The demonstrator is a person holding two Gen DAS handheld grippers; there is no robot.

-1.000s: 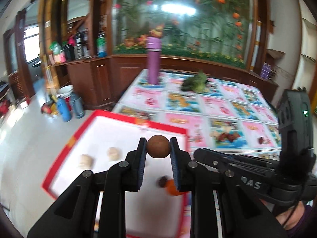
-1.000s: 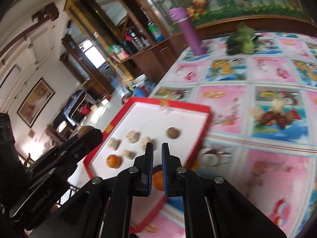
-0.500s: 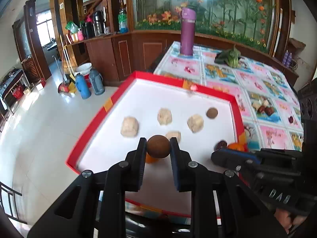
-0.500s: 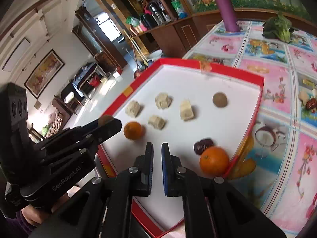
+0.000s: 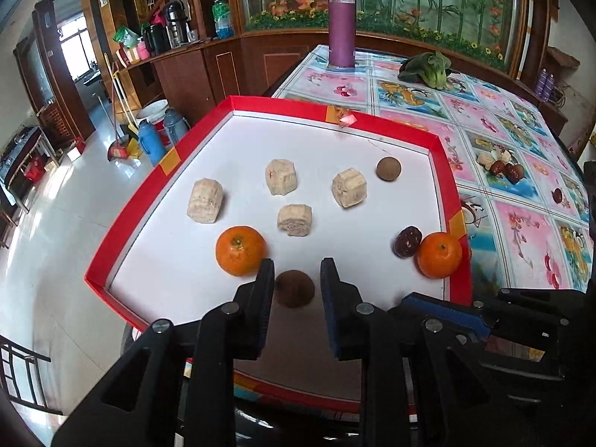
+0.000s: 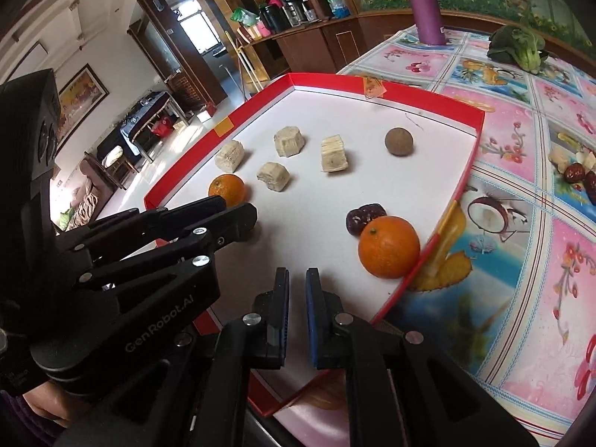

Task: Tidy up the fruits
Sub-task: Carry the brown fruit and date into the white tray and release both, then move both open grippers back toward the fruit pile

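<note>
On the left, "GenRobot.AI" can be read in pale letters along the black body of the left gripper (image 6: pixel 232 210), seen from the right wrist camera. In the left wrist view, a brown round fruit (image 5: pixel 294 288) is seen between the left gripper's fingers, which stand slightly apart with a thin gap on either side; whether it is pinched or resting on the tray floor cannot be told. Just left of it an orange (image 5: pixel 241 250) is seen inside the red-rimmed white tray (image 5: pixel 123 223). Further in, four pale cut chunks (image 5: pixel 294 219) are spread across the tray, with a second brown round fruit (image 5: pixel 388 168) beyond them. At the tray's right edge a dark red date (image 5: pixel 407 241) is found touching a second orange (image 5: pixel 439 254). The right gripper (image 6: pixel 297 285) is held low over the tray's near edge, its blue-padded fingers nearly together with nothing between them. No writing can be read on the purple flask (image 5: pixel 341 22) on the fruit-printed tablecloth (image 5: pixel 521 223).
</note>
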